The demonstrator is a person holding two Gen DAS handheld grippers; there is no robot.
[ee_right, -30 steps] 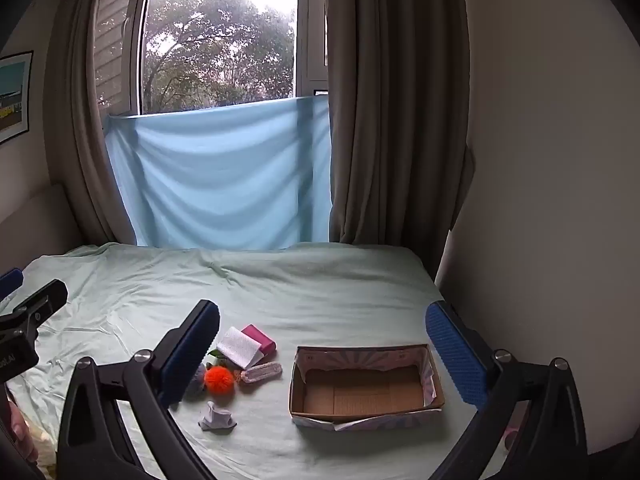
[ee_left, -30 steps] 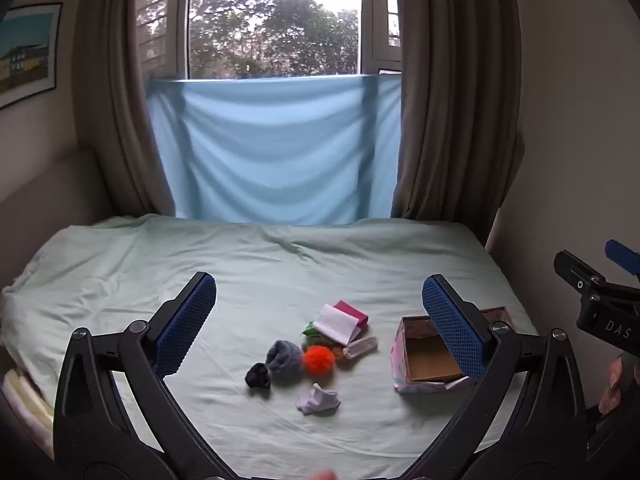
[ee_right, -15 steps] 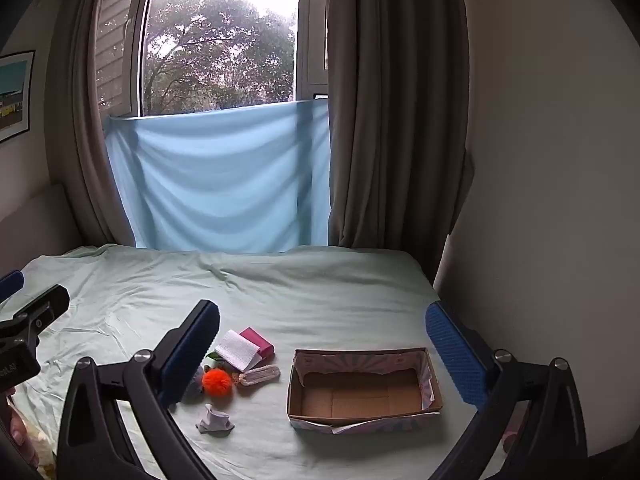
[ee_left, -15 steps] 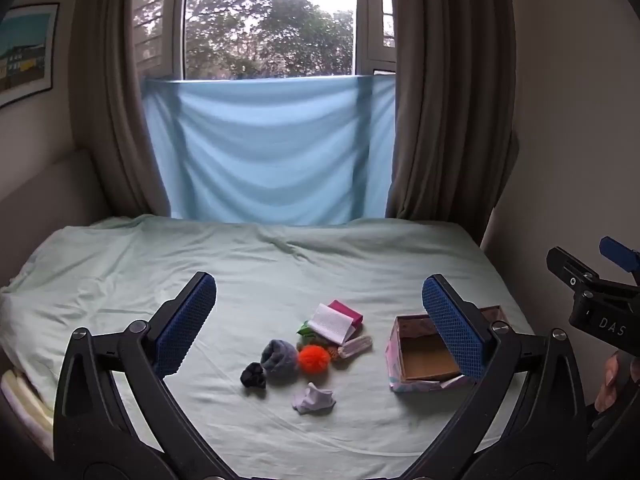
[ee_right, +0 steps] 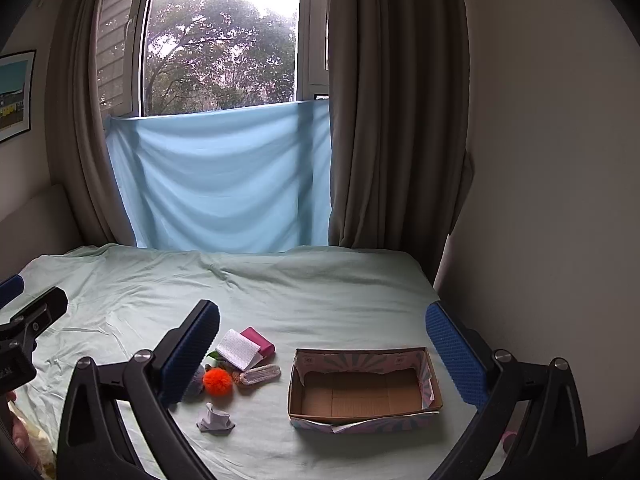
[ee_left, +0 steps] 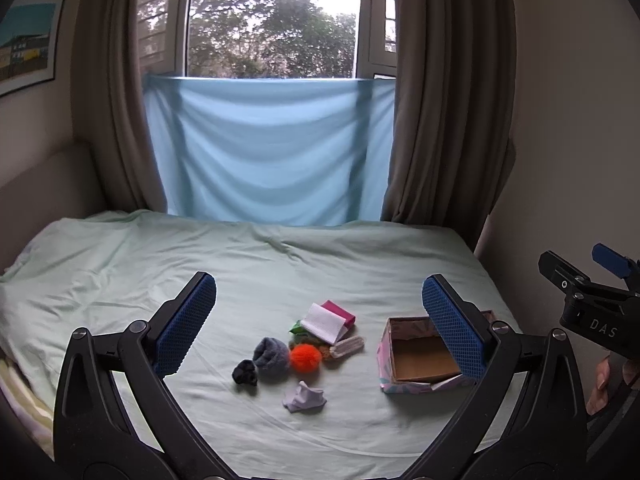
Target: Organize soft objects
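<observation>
A pile of soft things lies on the pale green bed sheet (ee_left: 120, 264): an orange pompom (ee_left: 305, 357), a grey rolled sock (ee_left: 272, 354), a small black sock (ee_left: 245, 372), a pale lilac cloth (ee_left: 304, 398), a white cloth (ee_left: 323, 322) on a magenta one (ee_left: 340, 311), and a beige item (ee_left: 347, 346). An open cardboard box (ee_left: 420, 360) stands to their right; it looks empty in the right wrist view (ee_right: 360, 392). My left gripper (ee_left: 320, 324) is open and empty, above the bed short of the pile. My right gripper (ee_right: 322, 354) is open and empty, short of the box.
A light blue cloth (ee_left: 268, 152) hangs under the window between brown curtains (ee_left: 444, 100). A wall (ee_right: 540, 160) runs close along the bed's right edge. A padded headboard (ee_left: 36, 184) bounds the left. The pompom also shows in the right wrist view (ee_right: 217, 380).
Both grippers have drifted slightly; the pile and box sit a little further left and lower in the views. Nothing was grasped or moved.
</observation>
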